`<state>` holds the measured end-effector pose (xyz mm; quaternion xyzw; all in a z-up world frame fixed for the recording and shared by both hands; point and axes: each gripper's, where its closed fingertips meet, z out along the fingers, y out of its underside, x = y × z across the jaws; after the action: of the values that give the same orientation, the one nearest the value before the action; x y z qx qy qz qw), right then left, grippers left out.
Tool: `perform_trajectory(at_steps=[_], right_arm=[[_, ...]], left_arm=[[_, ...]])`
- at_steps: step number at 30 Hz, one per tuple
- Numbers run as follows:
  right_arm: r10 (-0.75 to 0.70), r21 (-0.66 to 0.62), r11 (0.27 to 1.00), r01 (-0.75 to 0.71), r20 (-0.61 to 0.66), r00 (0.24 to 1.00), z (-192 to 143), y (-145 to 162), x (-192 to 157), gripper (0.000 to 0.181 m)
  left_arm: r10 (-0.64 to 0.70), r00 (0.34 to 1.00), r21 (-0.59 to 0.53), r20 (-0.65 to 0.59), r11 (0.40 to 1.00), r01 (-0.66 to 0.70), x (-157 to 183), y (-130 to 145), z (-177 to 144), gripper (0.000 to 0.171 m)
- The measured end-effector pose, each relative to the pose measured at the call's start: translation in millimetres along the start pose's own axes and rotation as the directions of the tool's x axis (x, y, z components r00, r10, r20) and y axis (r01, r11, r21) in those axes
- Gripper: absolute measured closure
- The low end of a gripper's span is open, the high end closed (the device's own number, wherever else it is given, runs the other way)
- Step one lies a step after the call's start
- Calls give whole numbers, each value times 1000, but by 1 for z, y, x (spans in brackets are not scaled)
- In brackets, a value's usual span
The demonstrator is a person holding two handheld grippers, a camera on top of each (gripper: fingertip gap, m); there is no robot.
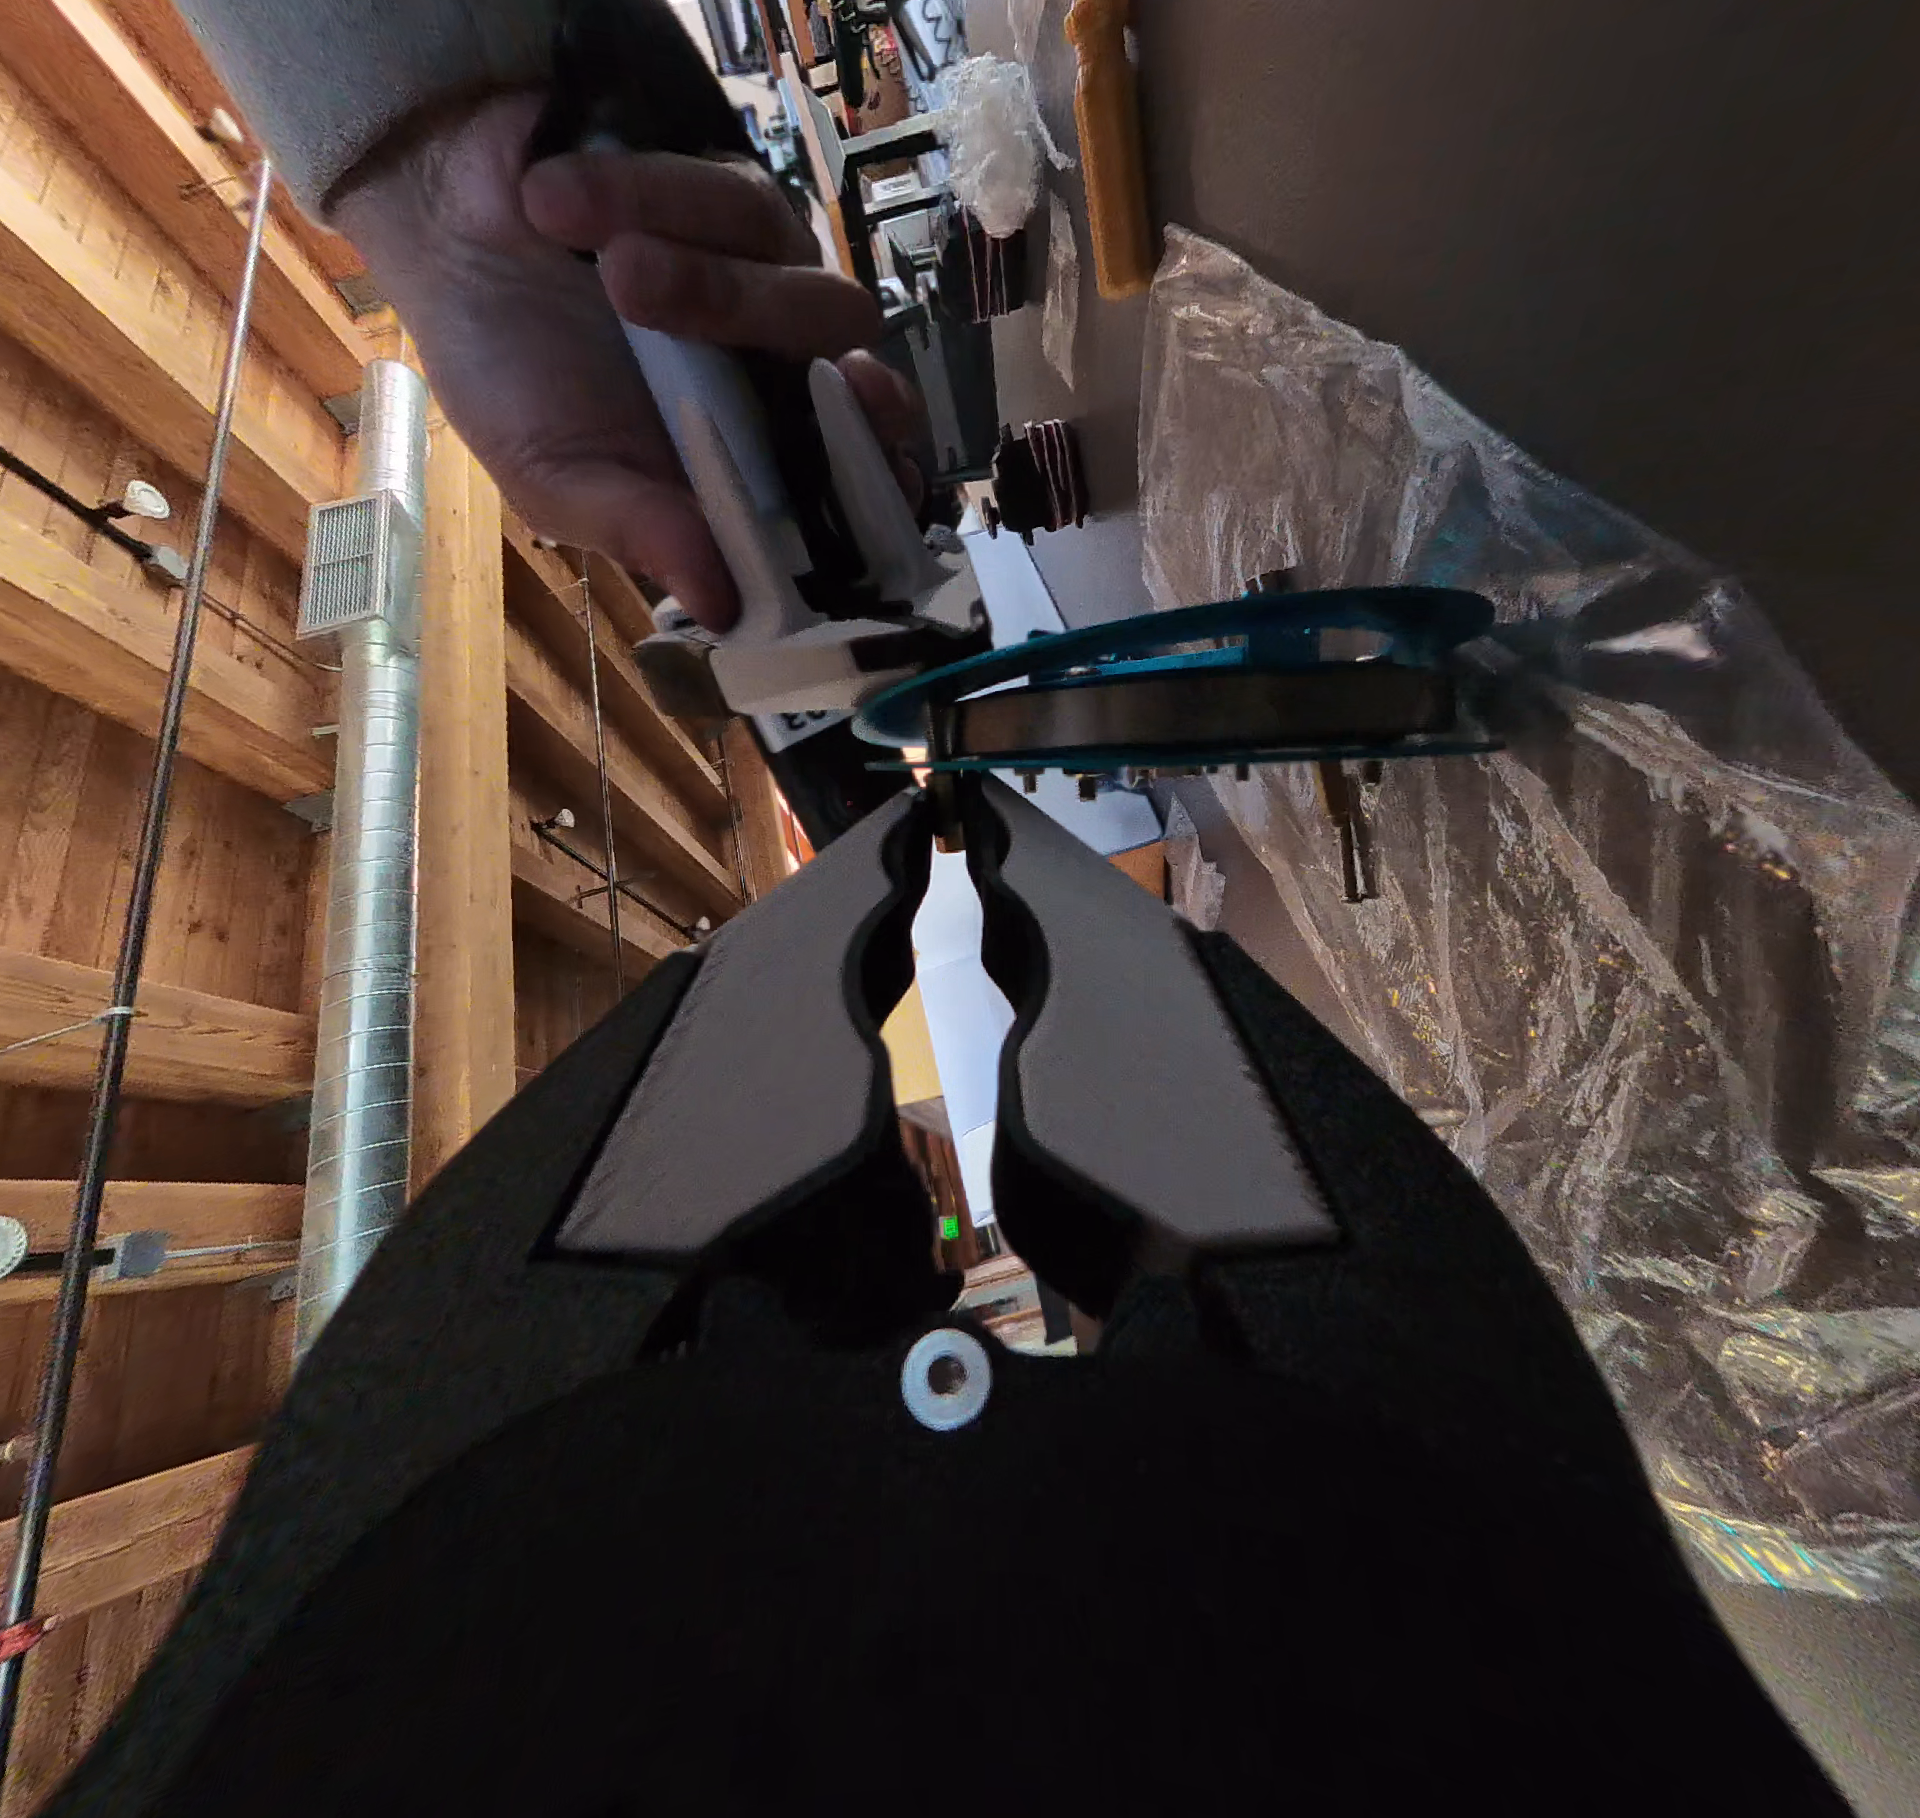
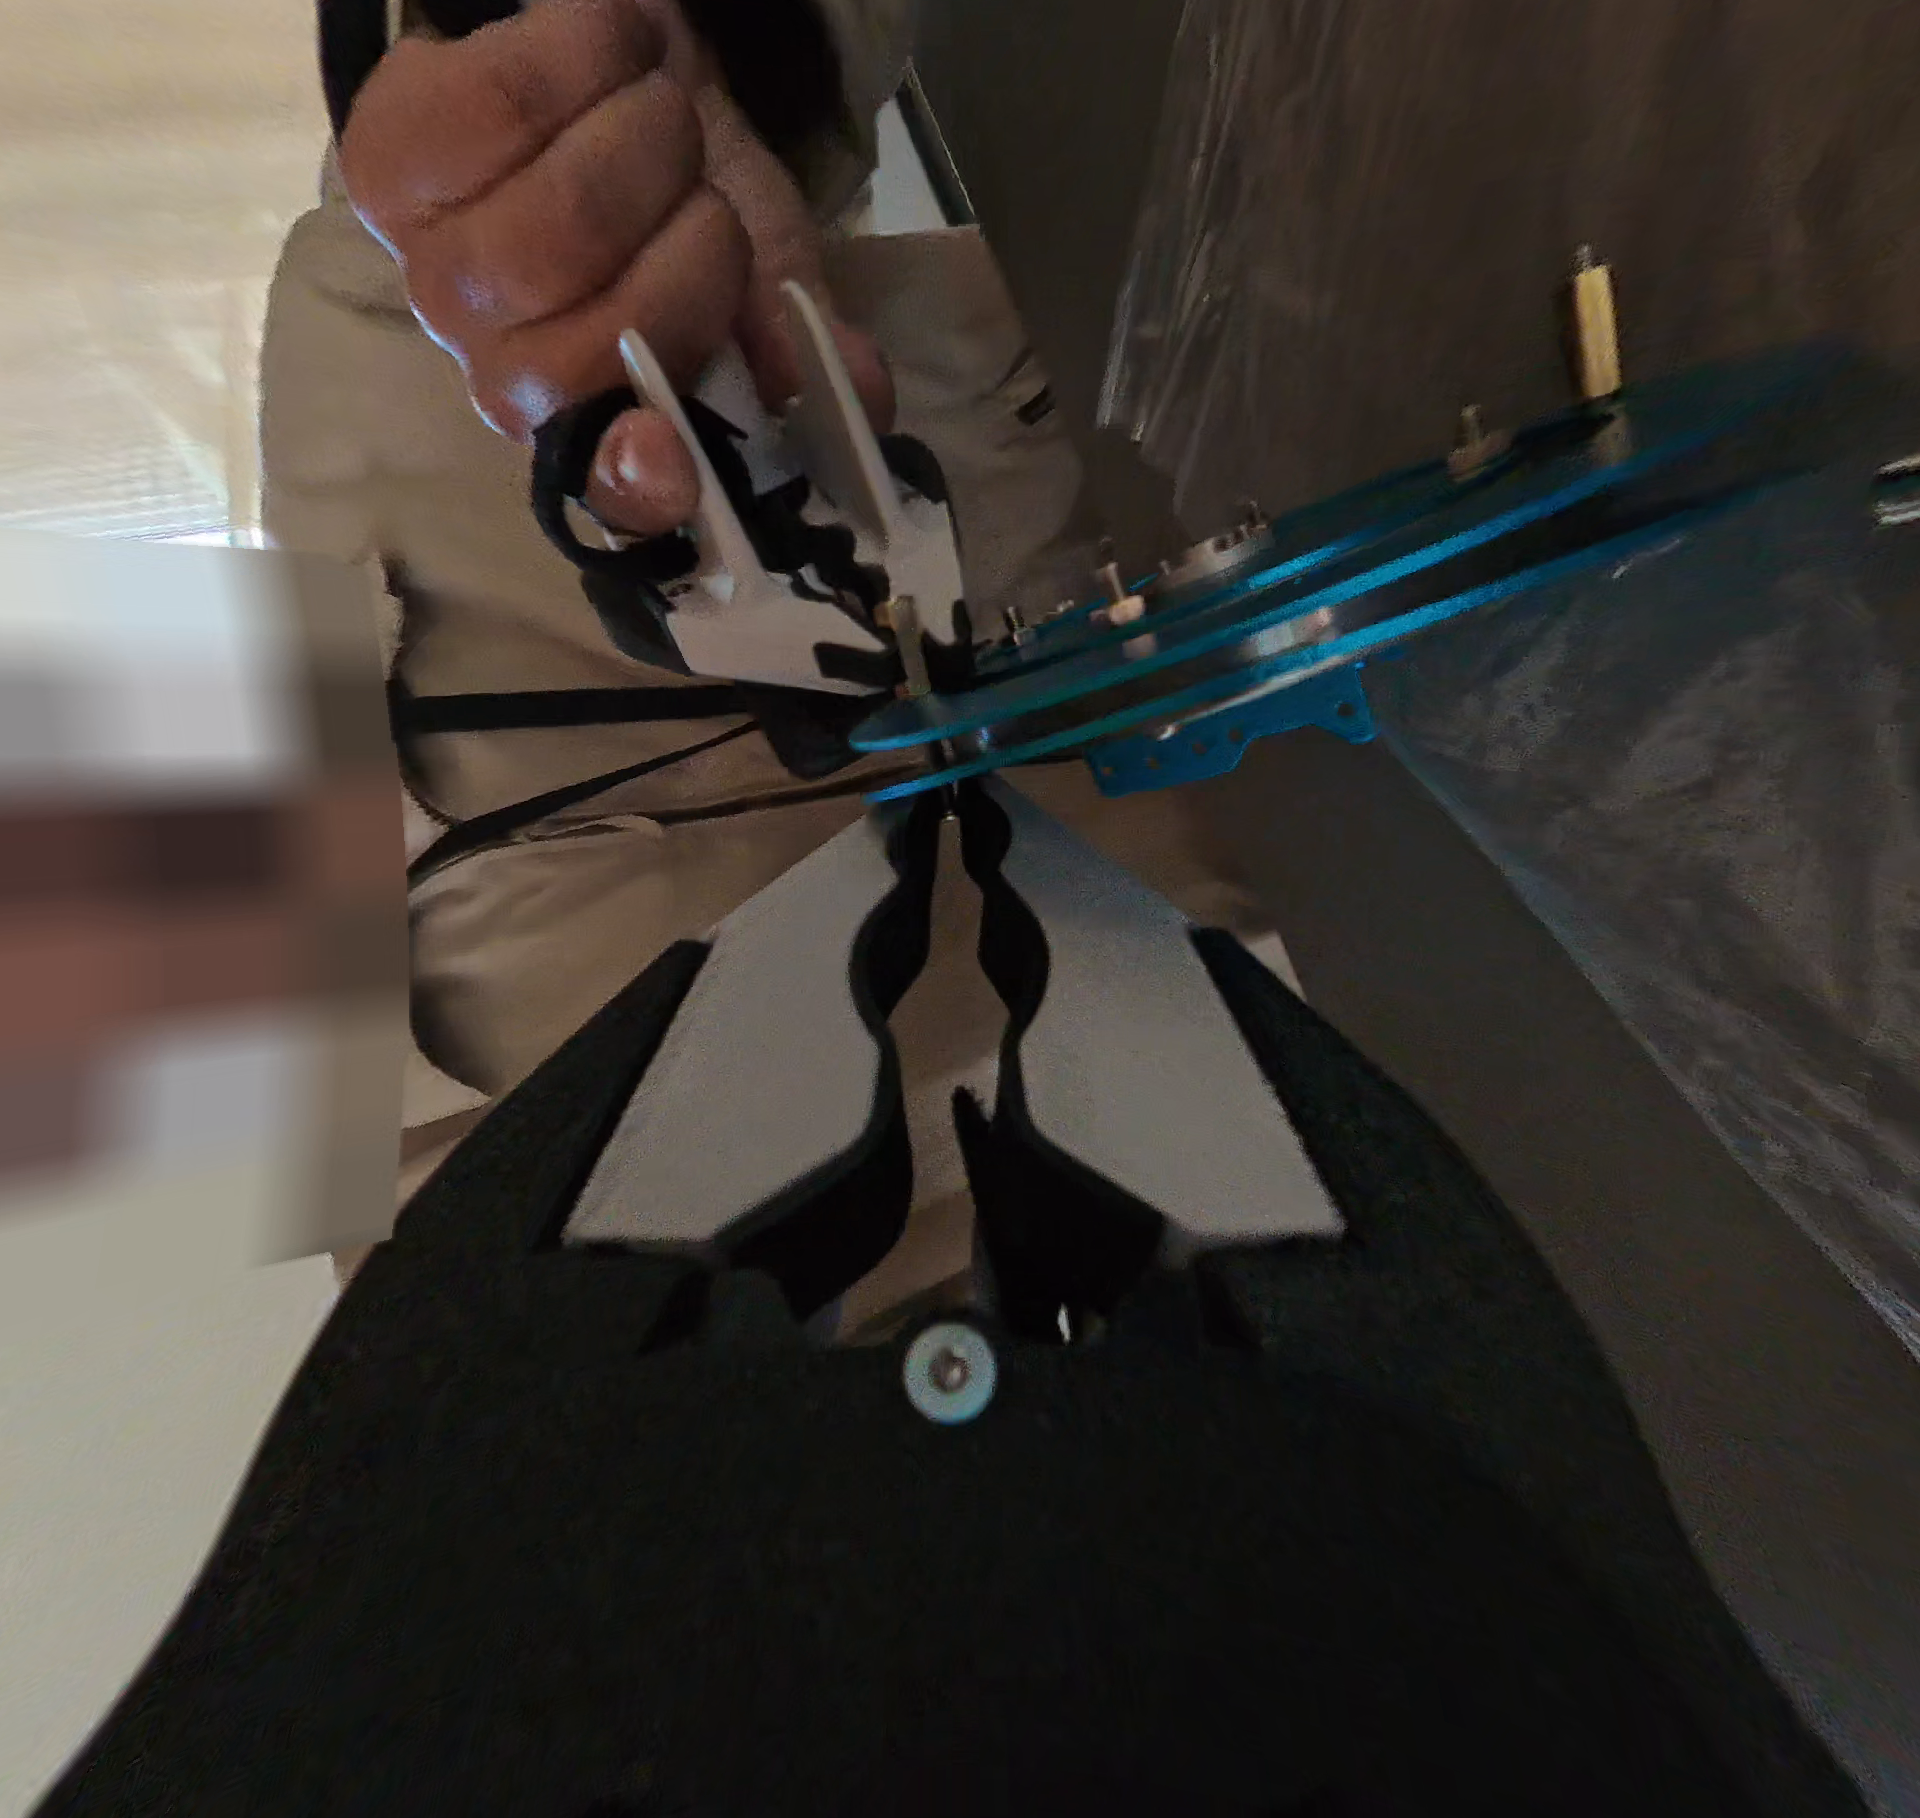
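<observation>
Left gripper (image 1: pixel 948 818): jaws nearly closed, tips pinched on a small brass standoff (image 1: pixel 948 823) sticking out under the edge of the blue disc assembly (image 1: pixel 1174 672). Only a narrow wavy gap shows between the black pads farther back.

Right gripper (image 2: pixel 954 812): jaws also almost fully closed, tips clamped on a thin metal post (image 2: pixel 951 812) at the near edge of the same blue disc assembly (image 2: pixel 1299 615), on its underside. In the left wrist view the right gripper appears as a white body with a hand (image 1: pixel 582 334) around it, touching the assembly's far rim. In the right wrist view the left gripper's white body and its hand (image 2: pixel 551 210) sit just past the same rim.

The assembly is stacked blue translucent plates with a dark metal ring between them, brass standoffs and screws poking out; held off the table (image 1: pixel 1507 106), suspended between both grippers, above crinkled clear plastic sheet (image 1: pixel 1507 937). Near the table's far edge: a wooden-handled tool (image 1: pixel 1110 137), wadded clear plastic (image 1: pixel 992 142), dark ribbed parts (image 1: pixel 1044 480).
</observation>
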<state>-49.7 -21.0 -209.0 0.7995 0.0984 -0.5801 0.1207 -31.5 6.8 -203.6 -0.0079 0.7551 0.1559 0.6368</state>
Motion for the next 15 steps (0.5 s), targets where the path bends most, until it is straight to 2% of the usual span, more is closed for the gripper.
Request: perform_trajectory(at_steps=[2,4,6,7,9,11,13,14,15], right_arm=[[-61,-25,998,59,-74,995,0,0,1,179],[-188,-35,982,185,-198,962,1,-2,4,178],[-353,-62,932,358,-387,852,1,-6,7,177],[-442,-92,882,462,-502,744,-2,-11,8,176],[-545,-197,758,621,-715,438,-13,-21,9,170],[-541,-333,633,699,-836,92,-23,-27,7,162],[-464,-459,557,692,-863,-199,-29,-30,8,156],[-425,-515,537,668,-849,-313,-29,-31,10,154],[-385,-569,519,639,-822,-420,-28,-32,13,146]], left_arm=[[-16,1000,5,0,1000,16,0,0,-2,169],[-79,996,13,-42,997,80,1,1,-4,168],[-266,944,24,-195,961,275,3,2,-5,168],[-381,871,10,-310,915,403,5,3,-6,168],[-570,632,-84,-525,773,628,7,7,-7,167],[-653,340,-224,-677,623,750,8,10,-9,167],[-650,16,-393,-760,480,785,8,11,-14,167],[-618,-126,-469,-776,432,770,8,10,-17,167],[-594,-240,-534,-768,386,753,8,10,-17,167]])
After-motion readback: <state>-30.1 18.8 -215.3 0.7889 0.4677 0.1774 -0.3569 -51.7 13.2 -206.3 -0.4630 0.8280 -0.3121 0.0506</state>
